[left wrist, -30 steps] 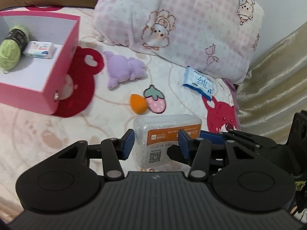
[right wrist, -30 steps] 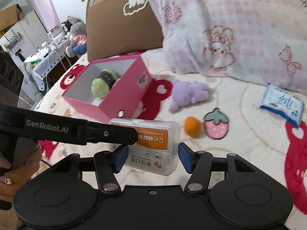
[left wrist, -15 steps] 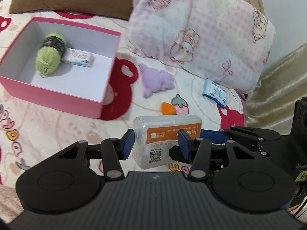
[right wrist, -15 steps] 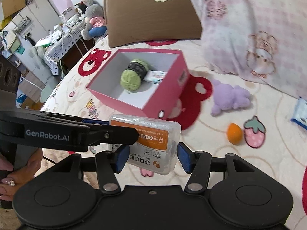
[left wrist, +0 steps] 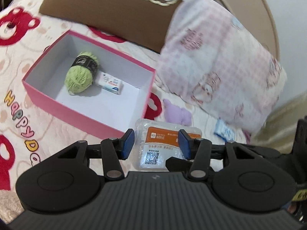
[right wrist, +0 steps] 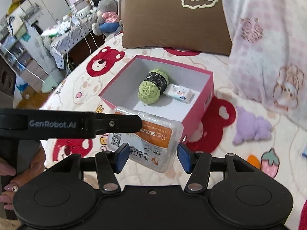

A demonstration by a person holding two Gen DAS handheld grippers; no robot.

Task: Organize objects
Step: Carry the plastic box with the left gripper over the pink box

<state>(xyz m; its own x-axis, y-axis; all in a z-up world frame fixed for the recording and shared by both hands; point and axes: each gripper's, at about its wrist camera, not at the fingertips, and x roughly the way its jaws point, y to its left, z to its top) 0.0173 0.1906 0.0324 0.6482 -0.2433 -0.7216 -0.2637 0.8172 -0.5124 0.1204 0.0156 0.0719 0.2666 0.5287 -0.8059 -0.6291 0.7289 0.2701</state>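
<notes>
A clear plastic box with an orange label (left wrist: 165,143) (right wrist: 153,134) hangs above the bedspread, held from two sides. My left gripper (left wrist: 155,143) is shut on it, blue pads against its sides. My right gripper (right wrist: 152,158) is shut on its near end. The left gripper's black finger (right wrist: 86,123) crosses the box's top in the right wrist view. Just beyond stands an open pink box (left wrist: 88,122) (right wrist: 197,115). Inside it lie a green yarn ball (left wrist: 80,76) (right wrist: 151,90) and a small white tissue pack (left wrist: 110,83) (right wrist: 179,93).
On the bedspread to the right lie a purple plush (left wrist: 178,113) (right wrist: 251,128), a strawberry patch (right wrist: 269,163), an orange ball (right wrist: 253,160) and a blue wipes pack (left wrist: 224,130). A brown pillow (right wrist: 172,19) and a pink checked pillow (left wrist: 220,67) lie behind. A hand (right wrist: 11,172) grips the left handle.
Both grippers have carried the clear box leftward and upward together. The pink box has come from the far left of both views to just beyond the held box.
</notes>
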